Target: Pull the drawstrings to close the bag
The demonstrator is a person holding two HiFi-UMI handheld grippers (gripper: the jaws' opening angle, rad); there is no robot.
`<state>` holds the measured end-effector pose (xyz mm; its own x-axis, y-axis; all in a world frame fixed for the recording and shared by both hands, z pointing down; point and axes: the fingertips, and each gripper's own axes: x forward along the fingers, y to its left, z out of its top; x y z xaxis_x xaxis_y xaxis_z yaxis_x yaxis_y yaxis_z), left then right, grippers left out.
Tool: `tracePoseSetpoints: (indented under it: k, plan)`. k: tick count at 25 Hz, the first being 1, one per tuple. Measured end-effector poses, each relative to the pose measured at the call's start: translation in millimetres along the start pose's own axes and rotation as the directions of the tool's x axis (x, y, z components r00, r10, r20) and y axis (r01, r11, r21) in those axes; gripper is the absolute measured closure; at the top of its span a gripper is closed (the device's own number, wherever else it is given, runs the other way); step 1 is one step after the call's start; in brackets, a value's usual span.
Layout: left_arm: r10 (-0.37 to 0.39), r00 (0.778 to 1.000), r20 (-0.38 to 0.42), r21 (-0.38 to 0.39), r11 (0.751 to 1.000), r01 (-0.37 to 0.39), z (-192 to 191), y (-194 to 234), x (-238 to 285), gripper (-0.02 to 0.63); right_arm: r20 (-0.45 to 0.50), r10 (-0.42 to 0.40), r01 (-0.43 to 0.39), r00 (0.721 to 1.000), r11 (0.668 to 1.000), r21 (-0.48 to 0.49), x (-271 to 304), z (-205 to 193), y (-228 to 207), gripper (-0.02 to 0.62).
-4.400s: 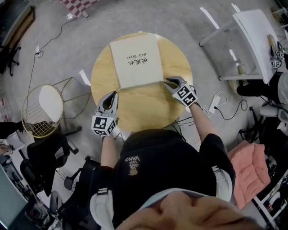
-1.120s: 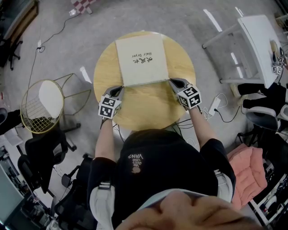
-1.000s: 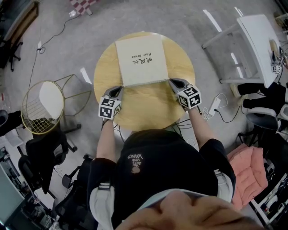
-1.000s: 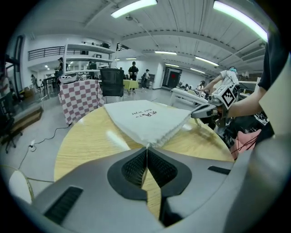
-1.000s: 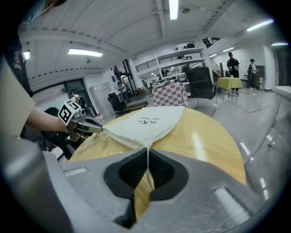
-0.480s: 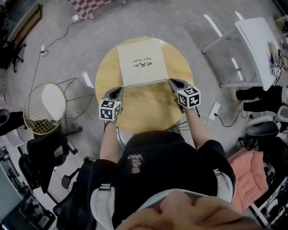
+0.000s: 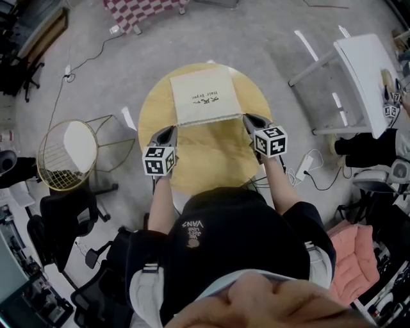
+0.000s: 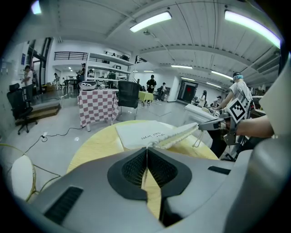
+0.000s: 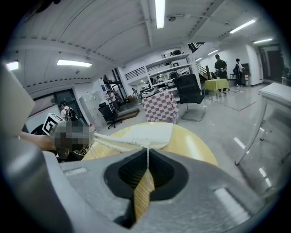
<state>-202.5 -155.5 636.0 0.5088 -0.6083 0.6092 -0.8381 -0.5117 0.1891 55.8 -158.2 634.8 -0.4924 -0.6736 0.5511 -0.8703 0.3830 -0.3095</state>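
Observation:
A white cloth bag (image 7: 205, 96) with black print lies on the round wooden table (image 7: 192, 163). Its near edge (image 8: 177, 134) is gathered into a ridge and lifted between the two grippers. My left gripper (image 7: 169, 132) is at the bag's near left corner, my right gripper (image 7: 249, 120) at the near right corner. In the left gripper view the jaws (image 8: 147, 149) are shut on a thin white drawstring that runs to the bag (image 8: 143, 133). The right gripper (image 9: 148, 150) pinches its drawstring the same way, below the bag (image 9: 145, 133). A cord loop (image 8: 198, 139) hangs by the right gripper (image 8: 213, 124).
A gold wire chair (image 7: 67, 154) stands left of the table. A white table (image 7: 371, 61) is at the right, with a power strip and cables (image 7: 302, 166) on the floor between. A checkered table (image 7: 144, 9) is beyond. Several people stand far off in the room.
Both grippers have risen from the tabletop, still shut at the bag's near corners. The bag's near edge has come up with them and bunched.

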Motion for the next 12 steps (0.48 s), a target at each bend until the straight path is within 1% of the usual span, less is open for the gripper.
tracePoseSetpoints:
  k: [4,12]
  plan:
    - [0.022,1.000,0.017,0.006,1.000,-0.022,12.3,-3.1,-7.5,0.589,0.002,0.010,-0.010,1.000,1.000,-0.019,-5.2,10.4,-0.7,0.593]
    - [0.083,0.993,0.080,-0.027,0.996,-0.081,31.3,-11.3,-27.6,0.589,0.028,0.040,-0.040,0.999,0.999,-0.027,-17.8,33.0,0.3,0.594]
